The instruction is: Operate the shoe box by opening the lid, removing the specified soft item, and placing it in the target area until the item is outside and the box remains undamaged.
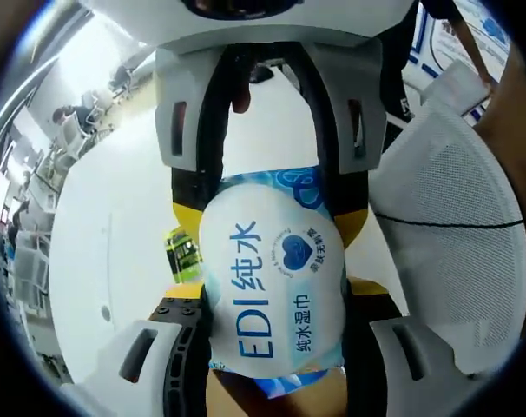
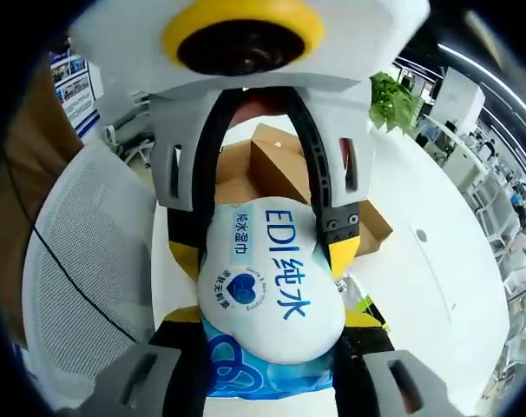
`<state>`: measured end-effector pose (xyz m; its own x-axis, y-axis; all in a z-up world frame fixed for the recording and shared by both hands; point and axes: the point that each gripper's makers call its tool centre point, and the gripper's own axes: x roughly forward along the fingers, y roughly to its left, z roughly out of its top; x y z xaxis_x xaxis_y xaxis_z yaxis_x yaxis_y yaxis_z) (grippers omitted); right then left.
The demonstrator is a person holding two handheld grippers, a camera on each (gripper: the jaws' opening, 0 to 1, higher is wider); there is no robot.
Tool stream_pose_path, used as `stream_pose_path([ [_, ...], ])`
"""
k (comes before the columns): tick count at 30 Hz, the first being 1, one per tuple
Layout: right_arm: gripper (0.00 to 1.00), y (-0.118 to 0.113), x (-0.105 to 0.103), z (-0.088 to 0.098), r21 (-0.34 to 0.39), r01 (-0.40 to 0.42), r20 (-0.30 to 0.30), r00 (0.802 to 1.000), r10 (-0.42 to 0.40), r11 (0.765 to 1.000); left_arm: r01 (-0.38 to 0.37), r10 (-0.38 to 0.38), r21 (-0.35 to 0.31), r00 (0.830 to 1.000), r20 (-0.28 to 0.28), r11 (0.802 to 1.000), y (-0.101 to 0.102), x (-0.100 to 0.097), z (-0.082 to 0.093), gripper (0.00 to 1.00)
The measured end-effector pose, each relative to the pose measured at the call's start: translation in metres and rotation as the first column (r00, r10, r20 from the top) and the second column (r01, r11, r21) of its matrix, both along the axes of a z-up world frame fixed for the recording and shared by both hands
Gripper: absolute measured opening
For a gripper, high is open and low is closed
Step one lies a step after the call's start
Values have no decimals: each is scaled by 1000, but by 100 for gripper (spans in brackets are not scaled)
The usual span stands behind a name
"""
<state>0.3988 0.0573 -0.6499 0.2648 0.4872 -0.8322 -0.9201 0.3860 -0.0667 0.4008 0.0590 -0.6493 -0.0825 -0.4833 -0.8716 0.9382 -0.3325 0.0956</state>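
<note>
A white and blue wet-wipes pack (image 1: 272, 278) with "EDI" lettering hangs in the air between two grippers that face each other. In the left gripper view my left gripper (image 1: 272, 294) rises from the bottom, its yellow-tipped jaws pressed on the pack's near end. The right gripper (image 1: 270, 221) comes down from the top and clamps the far end. The right gripper view mirrors this: the pack (image 2: 267, 287), my right gripper (image 2: 272, 316) below and the left gripper (image 2: 263, 252) above. Behind it a brown cardboard shoe box (image 2: 280, 161) stands on the white table (image 2: 437, 261), its lid raised.
A white mesh chair back (image 1: 454, 226) stands close on one side, also in the right gripper view as chair back (image 2: 81, 261). A small green and yellow packet (image 1: 183, 252) lies on the table. A potted plant (image 2: 393, 100) and office desks stand further off.
</note>
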Motion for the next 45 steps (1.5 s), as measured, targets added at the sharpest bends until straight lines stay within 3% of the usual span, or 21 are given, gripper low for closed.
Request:
stream_pose_path([
  [31, 54, -65, 47, -19, -98, -75, -21, 997, 73, 992, -110, 109, -113, 994, -20, 987, -67, 46, -13, 60],
  [38, 54, -75, 58, -29, -136, -116, -27, 993, 113, 984, -150, 144, -132, 988, -57, 980, -77, 56, -17, 59],
  [45, 54, -75, 69, -47, -127, -127, -45, 991, 122, 984, -142, 139, -100, 990, -38, 985, -78, 66, -37, 57],
])
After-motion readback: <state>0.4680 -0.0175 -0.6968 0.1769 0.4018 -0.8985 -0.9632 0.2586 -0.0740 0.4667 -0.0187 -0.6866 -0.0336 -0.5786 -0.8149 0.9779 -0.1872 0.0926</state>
